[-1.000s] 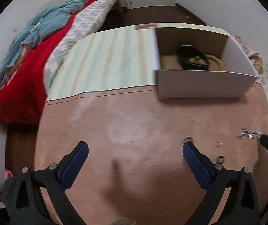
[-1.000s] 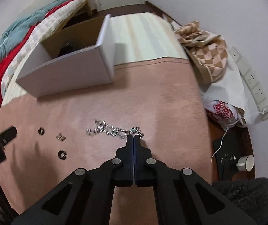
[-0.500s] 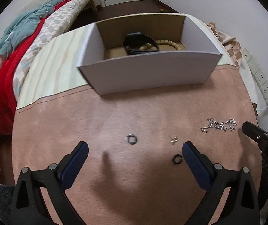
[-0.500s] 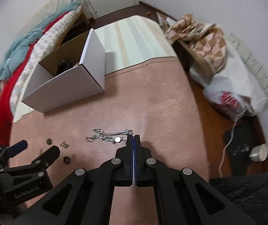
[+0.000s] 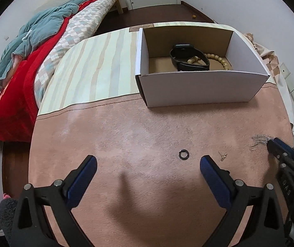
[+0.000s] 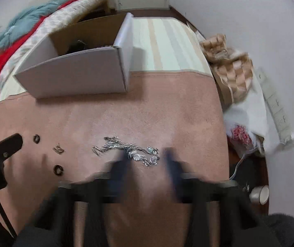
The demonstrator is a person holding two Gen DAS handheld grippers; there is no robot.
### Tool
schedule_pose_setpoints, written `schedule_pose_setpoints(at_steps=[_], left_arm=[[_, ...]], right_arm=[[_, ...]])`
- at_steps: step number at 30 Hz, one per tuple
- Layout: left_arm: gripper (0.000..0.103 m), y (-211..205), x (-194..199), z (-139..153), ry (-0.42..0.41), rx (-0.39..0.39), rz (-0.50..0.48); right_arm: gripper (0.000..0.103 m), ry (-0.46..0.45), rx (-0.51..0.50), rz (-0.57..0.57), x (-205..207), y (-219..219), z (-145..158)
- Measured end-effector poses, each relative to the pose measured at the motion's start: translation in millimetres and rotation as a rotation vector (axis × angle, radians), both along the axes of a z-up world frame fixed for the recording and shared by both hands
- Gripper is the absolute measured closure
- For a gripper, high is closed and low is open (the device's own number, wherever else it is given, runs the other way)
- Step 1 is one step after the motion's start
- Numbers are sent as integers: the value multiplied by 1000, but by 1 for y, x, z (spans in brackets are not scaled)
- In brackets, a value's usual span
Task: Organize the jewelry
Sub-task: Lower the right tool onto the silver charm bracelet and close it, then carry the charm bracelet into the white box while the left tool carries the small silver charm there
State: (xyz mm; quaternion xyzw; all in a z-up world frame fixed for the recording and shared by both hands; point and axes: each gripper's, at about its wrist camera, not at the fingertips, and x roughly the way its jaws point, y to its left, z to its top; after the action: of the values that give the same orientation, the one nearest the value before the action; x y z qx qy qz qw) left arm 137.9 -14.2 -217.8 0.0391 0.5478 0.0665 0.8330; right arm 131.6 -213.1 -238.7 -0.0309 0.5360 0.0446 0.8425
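A silver chain (image 6: 130,151) lies bunched on the pink cloth; it also shows in the left wrist view (image 5: 259,140). My right gripper (image 6: 147,161) is open, blurred, its fingers on either side of the chain's near end. Two black rings (image 6: 36,139) (image 6: 57,169) and a small gold earring (image 6: 58,149) lie left of the chain. My left gripper (image 5: 147,166) is open and empty above the cloth, near one black ring (image 5: 184,154). A white cardboard box (image 5: 200,88) holds a black band (image 5: 188,57) and a bead bracelet (image 5: 219,58).
The table has a striped cloth (image 5: 97,72) at the back. A bed with red and teal bedding (image 5: 23,61) stands left. Bags (image 6: 229,72) and a power strip (image 6: 274,107) lie on the floor to the right.
My right gripper has opened from shut and now straddles the chain's end. My left gripper has swung left; the box now sits right of centre in its view.
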Motion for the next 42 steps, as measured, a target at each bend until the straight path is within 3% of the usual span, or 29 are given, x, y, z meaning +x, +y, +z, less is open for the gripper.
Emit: schedule_pose_setpoints(at_steps=[7,15,21,23,25,29,32,42], left_arm=[[1,-14,2,2,-11,-18,-44],[2,-47,7,-11,16,-86,-123],[31,-57,11,-20,37,-106,-147],[52,-59,11,-22,44,-114,-155],[67,-61,12,-24,55,-127,-162],[79,-63,10,-26,58,-136,-175],[94,-67,10,-25,56,-139,-189],[94,-68,6,-6,10,-147,-209]], right_arm=[[98,6,145,-117,-4,-38,9],[98,-5,176,-187,-6,-62,11],[98,-6,169,-187,-5,-64,9],[98,-5,168,-191,-5,-64,9],[98,-5,167,-194,-5,-64,8],[98,-4,163,-197,-5,-64,8],[98,-8,161,-199,-4,-63,9],[98,-37,183,-182,-5,-59,24]])
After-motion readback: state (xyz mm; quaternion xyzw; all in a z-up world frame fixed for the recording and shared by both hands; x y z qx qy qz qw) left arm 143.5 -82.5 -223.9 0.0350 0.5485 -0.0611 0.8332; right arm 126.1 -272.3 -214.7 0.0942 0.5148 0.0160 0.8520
